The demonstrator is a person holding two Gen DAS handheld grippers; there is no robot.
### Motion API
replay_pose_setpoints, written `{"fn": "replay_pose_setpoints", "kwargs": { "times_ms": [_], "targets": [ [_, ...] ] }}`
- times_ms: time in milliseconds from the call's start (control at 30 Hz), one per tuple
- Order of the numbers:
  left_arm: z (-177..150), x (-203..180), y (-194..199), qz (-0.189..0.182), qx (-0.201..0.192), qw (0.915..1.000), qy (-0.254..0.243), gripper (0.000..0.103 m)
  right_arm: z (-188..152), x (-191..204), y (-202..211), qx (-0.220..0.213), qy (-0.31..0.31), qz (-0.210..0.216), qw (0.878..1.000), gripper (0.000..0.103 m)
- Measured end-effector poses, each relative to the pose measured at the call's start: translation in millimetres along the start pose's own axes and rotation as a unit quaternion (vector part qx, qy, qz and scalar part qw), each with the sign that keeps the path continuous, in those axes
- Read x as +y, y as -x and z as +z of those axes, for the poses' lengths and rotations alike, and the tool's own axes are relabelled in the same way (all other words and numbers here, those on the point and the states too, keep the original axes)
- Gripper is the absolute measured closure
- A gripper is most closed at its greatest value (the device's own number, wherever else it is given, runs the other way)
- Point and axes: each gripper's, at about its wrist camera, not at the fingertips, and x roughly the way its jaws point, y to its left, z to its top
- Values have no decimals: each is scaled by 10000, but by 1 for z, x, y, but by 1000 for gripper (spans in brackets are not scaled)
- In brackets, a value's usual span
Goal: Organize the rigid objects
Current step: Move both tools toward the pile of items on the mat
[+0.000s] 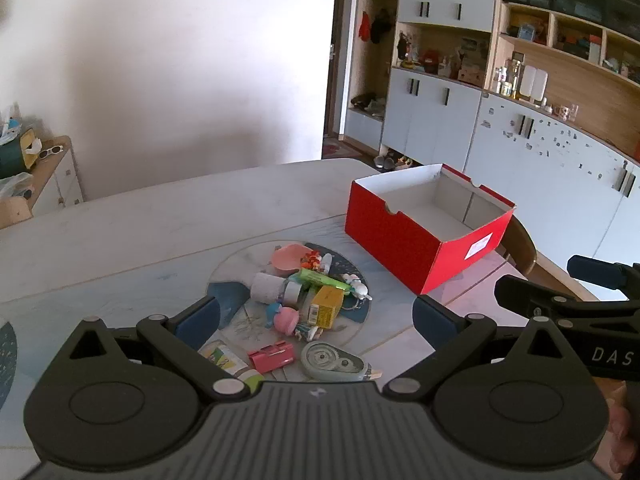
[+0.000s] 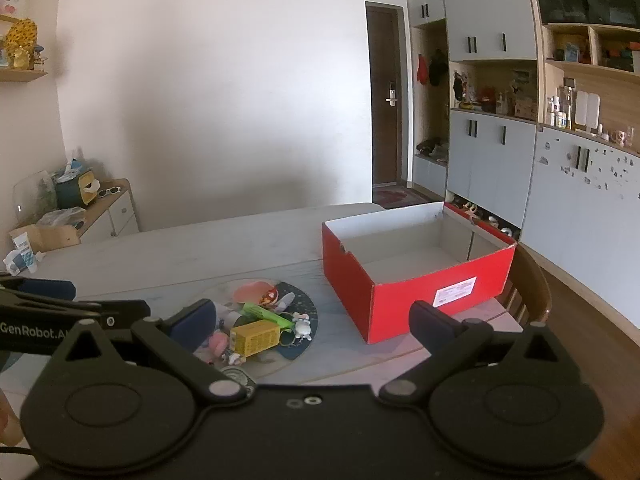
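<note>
A pile of small objects lies on the table: a yellow box (image 1: 327, 306) (image 2: 255, 337), a green tube (image 1: 320, 279) (image 2: 266, 313), a pink bowl (image 1: 287, 258) (image 2: 250, 291), a pink toy (image 1: 285, 319), a white roll (image 1: 265, 287), a pink clip (image 1: 272, 356), a correction tape dispenser (image 1: 335, 361) and a glue tube (image 1: 230, 361). An open red shoebox (image 1: 420, 248) (image 2: 404, 294) stands empty to the right. My left gripper (image 1: 316, 314) is open above the pile. My right gripper (image 2: 312, 320) is open between the pile and the box.
The white table (image 1: 160, 216) extends far and left. A wooden chair (image 2: 528, 284) stands behind the box at the table's right edge. Cabinets and shelves (image 2: 520, 140) line the right wall. A low sideboard (image 2: 108, 208) stands at the far left.
</note>
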Motion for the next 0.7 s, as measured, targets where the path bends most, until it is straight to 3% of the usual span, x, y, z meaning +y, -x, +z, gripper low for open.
{"fn": "replay_pose_setpoints", "kwargs": {
  "times_ms": [700],
  "targets": [
    [-6, 14, 7, 128, 47, 9996, 230, 0, -2, 10, -8, 168, 154, 415, 9989, 0]
  ]
}}
